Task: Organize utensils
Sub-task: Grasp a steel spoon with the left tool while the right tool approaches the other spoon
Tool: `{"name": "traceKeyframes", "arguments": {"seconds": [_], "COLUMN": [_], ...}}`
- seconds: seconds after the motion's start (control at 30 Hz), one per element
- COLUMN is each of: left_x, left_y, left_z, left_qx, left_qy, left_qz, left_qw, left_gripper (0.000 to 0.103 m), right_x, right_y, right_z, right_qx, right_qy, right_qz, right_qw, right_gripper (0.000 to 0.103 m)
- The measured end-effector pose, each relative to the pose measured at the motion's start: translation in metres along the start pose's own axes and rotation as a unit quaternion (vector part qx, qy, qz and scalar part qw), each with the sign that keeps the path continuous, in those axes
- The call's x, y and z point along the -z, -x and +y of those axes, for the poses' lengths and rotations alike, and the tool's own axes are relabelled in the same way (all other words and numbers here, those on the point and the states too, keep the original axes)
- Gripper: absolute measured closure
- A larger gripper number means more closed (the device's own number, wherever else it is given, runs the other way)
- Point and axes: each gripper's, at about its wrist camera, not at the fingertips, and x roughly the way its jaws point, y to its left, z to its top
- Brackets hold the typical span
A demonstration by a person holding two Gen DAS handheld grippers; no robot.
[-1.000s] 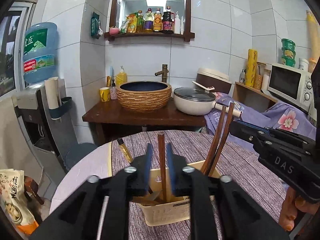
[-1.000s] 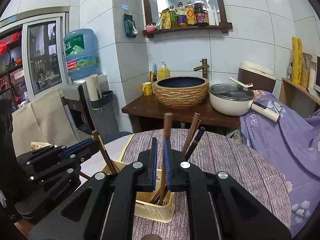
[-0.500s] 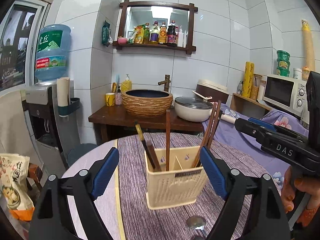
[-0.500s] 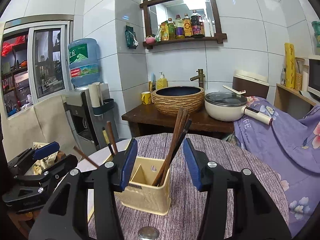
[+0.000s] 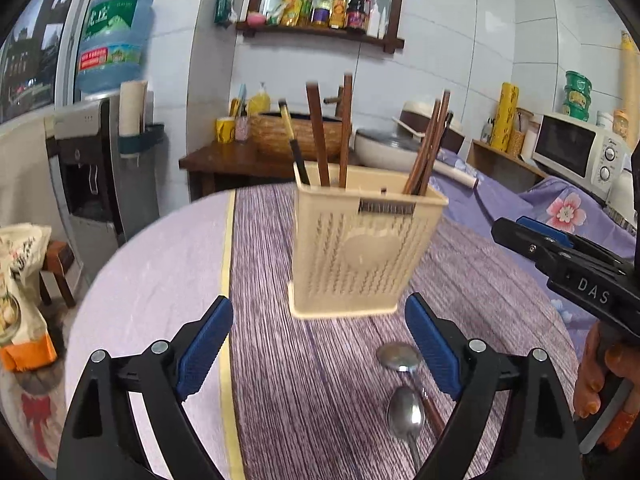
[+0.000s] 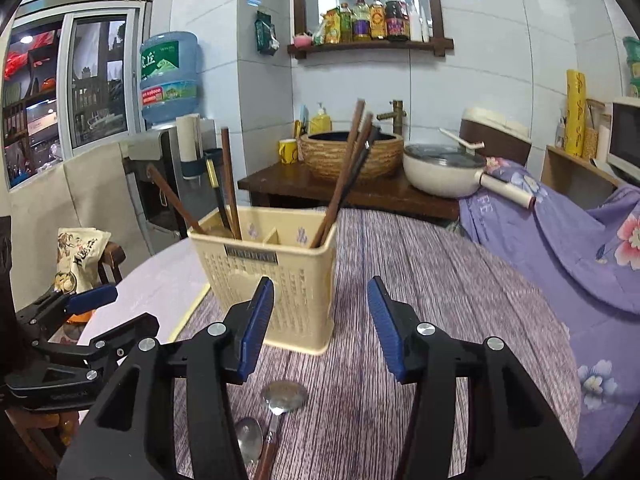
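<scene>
A cream slotted utensil basket stands on the purple woven tablecloth. Brown chopsticks lean in its left compartment, and another bunch in its right one. Two metal spoons lie on the cloth in front of the basket, near my right finger in the left wrist view. My left gripper is low in front of the basket, its jaws opening, with nothing between them. My right gripper is open and empty, just short of the basket, above the spoons.
The round table's pale bare edge lies to the left. Behind stand a water dispenser, a wooden stand with a woven basin and a white pot. Flowered purple cloth and a microwave are on the right.
Both grippers let go of the chopsticks they were shut on, opened wide, and drew back and down from the basket. The chopsticks now stand in it, and the spoons have come into view.
</scene>
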Motion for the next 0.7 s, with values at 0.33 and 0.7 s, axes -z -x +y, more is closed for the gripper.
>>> {"name": "traceKeyframes", "arguments": {"seconds": [0.33,0.7], "left_x": [0.045,0.068], "left_y": [-0.013,-0.034], "left_z": [-0.037,-0.060], "left_qx": [0.031,0.039], "left_qy": [-0.040,-0.061], "left_qz": [0.054,0.103], "left_qw": [0.9973,0.9920], "left_gripper": [0.019,0.032], "right_x": [0.053,0.079], "right_y": [-0.022,-0.027], "right_z": [-0.016,-0.034], "right_qx": [0.043,0.059], "right_qy": [-0.017,-0.044], "right_qz": [0.046,0.066], "right_qw": [0.998,0.995], "right_gripper": [0.054,0.053]}}
